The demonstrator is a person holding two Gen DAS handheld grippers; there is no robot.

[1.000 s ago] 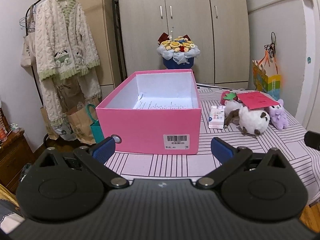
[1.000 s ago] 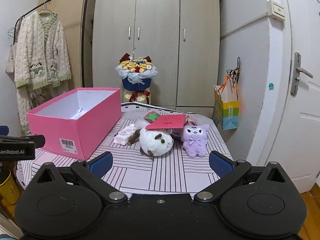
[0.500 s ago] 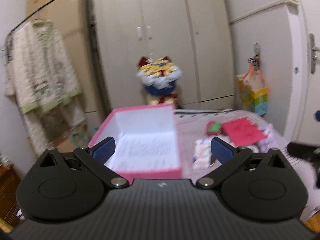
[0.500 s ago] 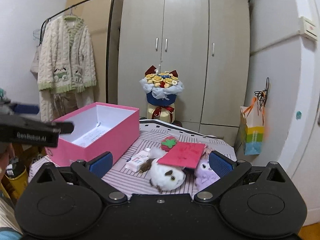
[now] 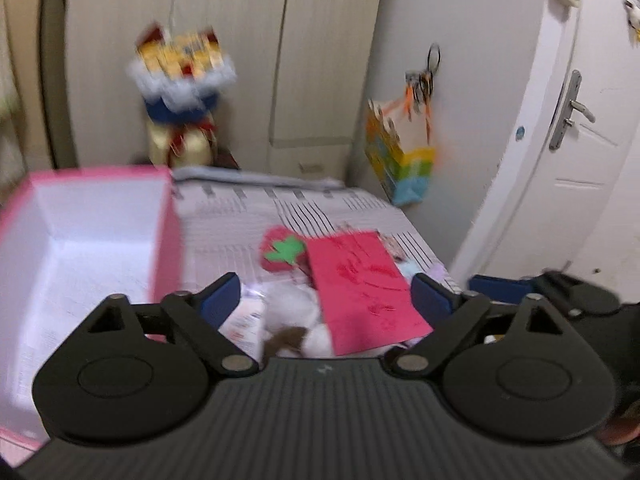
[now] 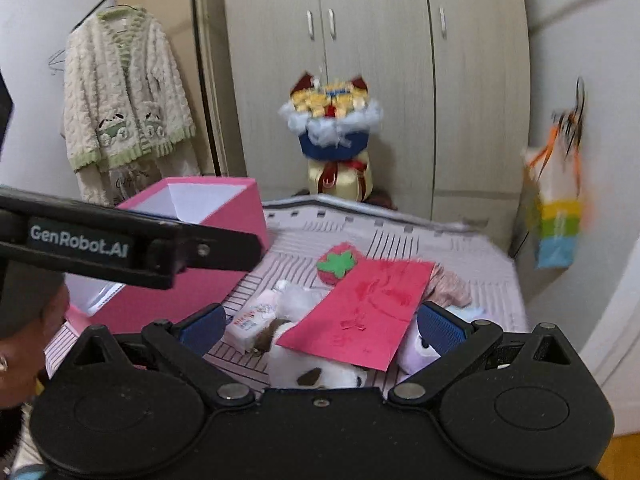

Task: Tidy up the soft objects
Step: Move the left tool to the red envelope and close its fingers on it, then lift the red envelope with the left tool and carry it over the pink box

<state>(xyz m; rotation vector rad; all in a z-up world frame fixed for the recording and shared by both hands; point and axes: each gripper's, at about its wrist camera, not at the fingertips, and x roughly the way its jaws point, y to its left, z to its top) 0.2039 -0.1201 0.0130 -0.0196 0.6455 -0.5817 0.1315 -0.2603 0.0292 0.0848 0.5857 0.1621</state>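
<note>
A pile of soft toys lies on the striped table: a white plush with brown patches (image 6: pixel 316 374) (image 5: pixel 298 320), a red strawberry plush (image 6: pixel 338 266) (image 5: pixel 282 252) and a purple plush (image 6: pixel 416 350), partly under a red card (image 6: pixel 360 312) (image 5: pixel 360 292). An open pink box (image 5: pixel 80 240) (image 6: pixel 200 208) stands to their left. My left gripper (image 5: pixel 326 300) is open and empty above the pile. My right gripper (image 6: pixel 320 328) is open and empty over the white plush. The left gripper's body crosses the right wrist view (image 6: pixel 120 240).
A small white packet (image 6: pixel 254 318) lies beside the plush pile. A bouquet (image 6: pixel 332 120) stands behind the table before the wardrobe. A colourful gift bag (image 6: pixel 556 216) hangs on the right wall. A knitted cardigan (image 6: pixel 124 100) hangs on a rack at the left.
Both grippers have moved forward and up over the table toward the toy pile. The left one swung right, from facing the pink box to facing the toys. Both stay open.
</note>
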